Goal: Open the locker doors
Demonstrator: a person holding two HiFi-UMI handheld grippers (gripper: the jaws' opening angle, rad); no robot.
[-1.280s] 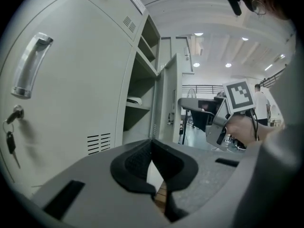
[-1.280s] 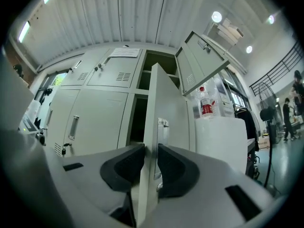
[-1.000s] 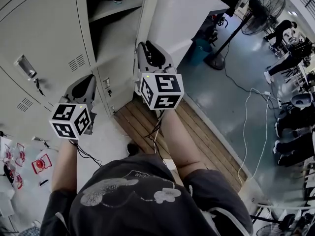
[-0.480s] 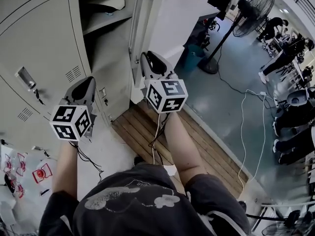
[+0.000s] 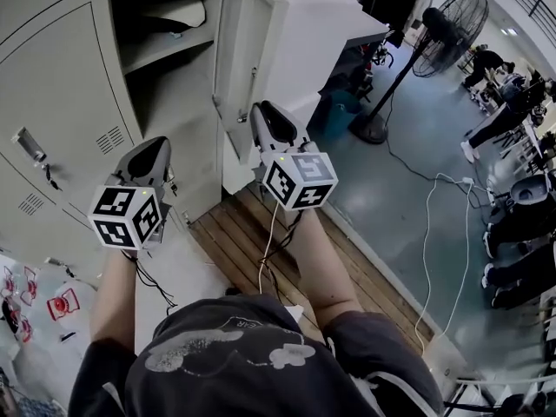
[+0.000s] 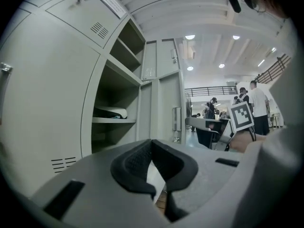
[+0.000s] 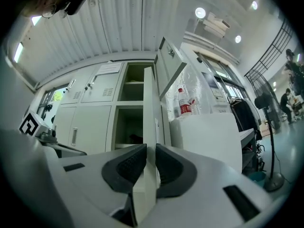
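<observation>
A grey locker bank (image 5: pixel 61 94) fills the upper left of the head view. One tall door (image 5: pixel 236 68) stands swung out from its open compartments (image 5: pixel 165 59). My right gripper (image 5: pixel 263 111) is shut on that door's free edge; in the right gripper view the thin door edge (image 7: pixel 149 108) runs between the black pads of the right gripper (image 7: pixel 151 163). My left gripper (image 5: pixel 155 143) hovers in front of the lockers, touching nothing. In the left gripper view the left gripper (image 6: pixel 152 148) has its pads meeting at the tips with nothing between them.
Closed locker doors with a handle (image 5: pixel 26 143) lie to the left. A white cabinet (image 5: pixel 304 24) with a red-labelled bottle (image 7: pixel 184 101) stands behind the open door. Wooden planks (image 5: pixel 252 233), a floor fan (image 5: pixel 456 24), a cable (image 5: pixel 426 233) and people at the far right.
The locker door has swung further out with my right gripper holding its edge. Both grippers have drawn back from the lockers, which have shifted left and up in the head view.
</observation>
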